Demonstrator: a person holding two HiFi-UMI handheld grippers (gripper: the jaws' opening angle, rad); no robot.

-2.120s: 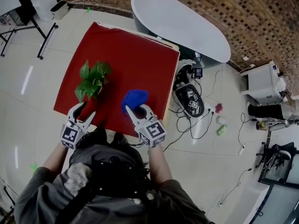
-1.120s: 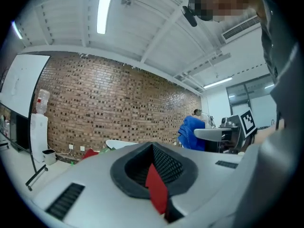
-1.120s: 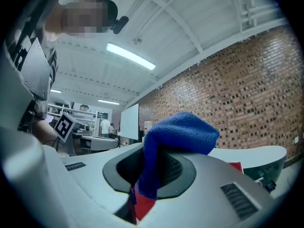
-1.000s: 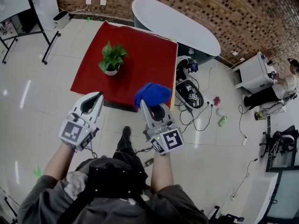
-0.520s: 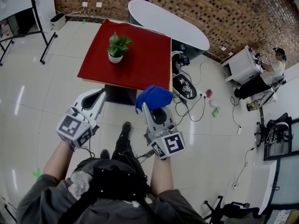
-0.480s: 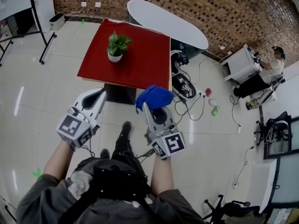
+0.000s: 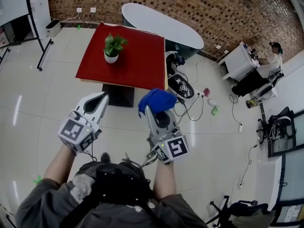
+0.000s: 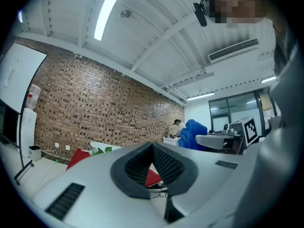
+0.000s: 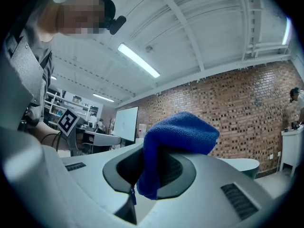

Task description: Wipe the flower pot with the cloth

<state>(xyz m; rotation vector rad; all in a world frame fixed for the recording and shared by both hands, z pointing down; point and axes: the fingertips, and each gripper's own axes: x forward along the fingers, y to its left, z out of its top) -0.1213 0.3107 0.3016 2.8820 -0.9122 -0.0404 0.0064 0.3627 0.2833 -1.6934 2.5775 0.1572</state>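
The white flower pot (image 7: 111, 58) with its green plant (image 7: 114, 44) stands on the red table (image 7: 137, 65), far ahead of both grippers. My right gripper (image 7: 147, 109) is shut on the blue cloth (image 7: 157, 100), which bulges over its jaws; the cloth (image 9: 179, 137) fills the right gripper view's middle. My left gripper (image 7: 102, 98) is shut and holds nothing, out over the floor short of the table. In the left gripper view the red table (image 8: 77, 156) and plant (image 8: 100, 150) show small behind the closed jaws, and the cloth (image 8: 192, 133) shows to the right.
A long white oval table (image 7: 161, 25) stands behind the red one. Cables and a black device (image 7: 182, 86) lie on the floor right of the table. A person (image 7: 266, 66) sits at a white desk (image 7: 237, 61) far right. A brick wall (image 7: 190, 4) runs along the back.
Both grippers have pulled back from the red table and risen; the table and pot now sit farther away and smaller in the head view. The cloth stays gripped in the right gripper.
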